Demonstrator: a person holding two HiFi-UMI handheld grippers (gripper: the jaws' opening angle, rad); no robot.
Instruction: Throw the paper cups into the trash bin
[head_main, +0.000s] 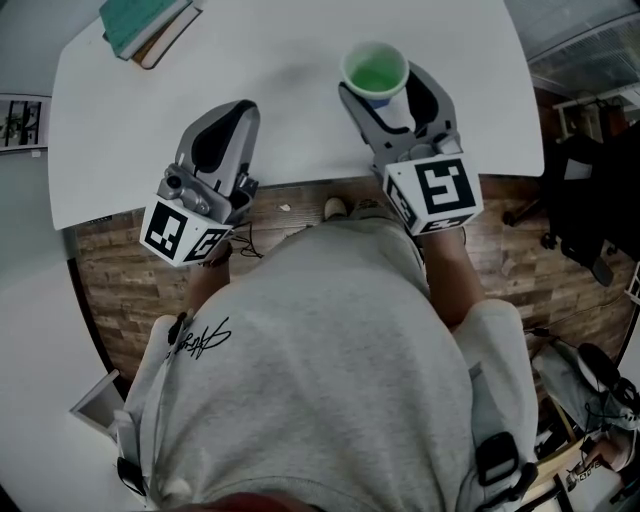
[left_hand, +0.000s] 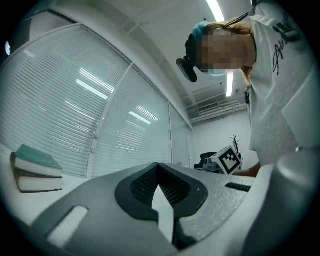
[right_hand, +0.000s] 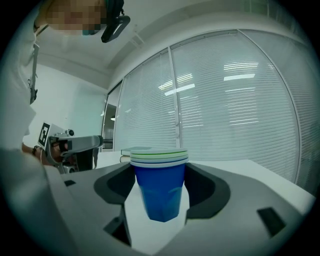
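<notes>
Now gripping the stack of paper cups (right_hand: 161, 192) with the right gripper (right_hand: 161, 175): jaws set against both sides of the blue outer cup, just below the rims. Upright, with white and green rims nested at the top, and green inside as seen from above. Placed over the near half of the white table (head_main: 280, 60), beyond the marker cube (head_main: 440, 195) of the same gripper. Cannot tell whether standing on the table or lifted a little above it. As for the left gripper (left_hand: 158, 167), closed: jaws meeting at the tips, with only a narrow wedge of gap behind and nothing inside. Over the near edge of the table, to the left of the cups and well apart from them. At the far left corner of the table, two stacked books (head_main: 148, 25), visible also before the window blinds (left_hand: 65, 110) in the left gripper view. Below the table edge, a grey shirt (head_main: 320, 370) and wooden floor (head_main: 110, 290).
</notes>
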